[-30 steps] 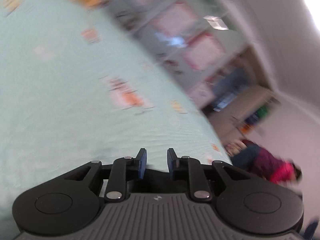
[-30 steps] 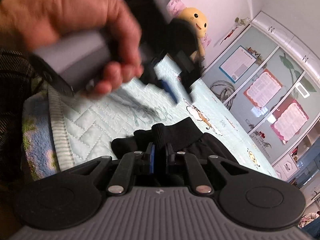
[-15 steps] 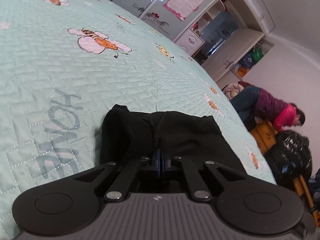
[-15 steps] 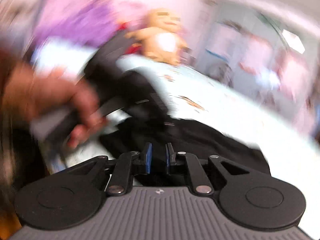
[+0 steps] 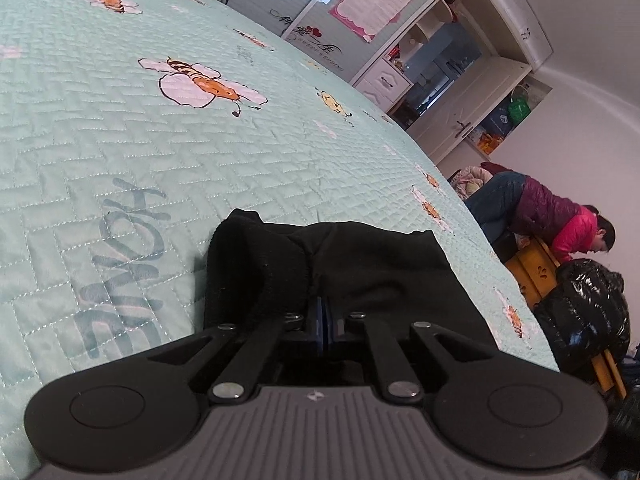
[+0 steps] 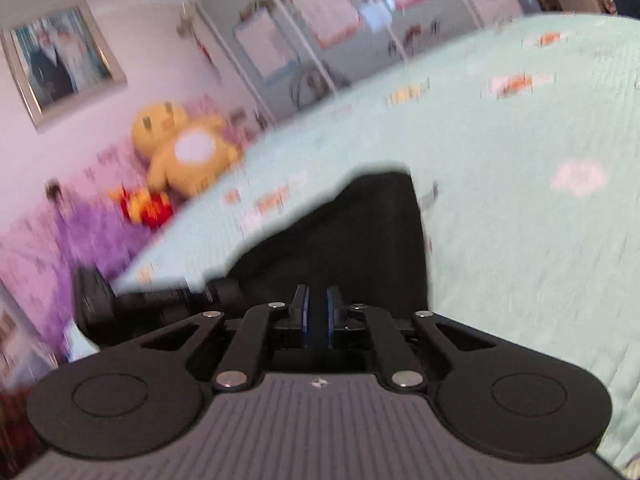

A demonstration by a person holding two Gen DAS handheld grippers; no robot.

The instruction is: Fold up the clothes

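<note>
Black garment (image 5: 360, 264) clamped in left claw (image 5: 323, 312), open bedspread (image 5: 160, 152) beyond

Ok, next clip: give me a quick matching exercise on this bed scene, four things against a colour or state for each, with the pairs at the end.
Things:
1. left tool
2. garment
3. bedspread
4. plush toy

Colour or state:
A. yellow, at the far end of the bed
B. shut on black fabric
C. pale green with a bee print
D. black, bunched on the bed

Pairs: 1-B, 2-D, 3-C, 4-A
</note>
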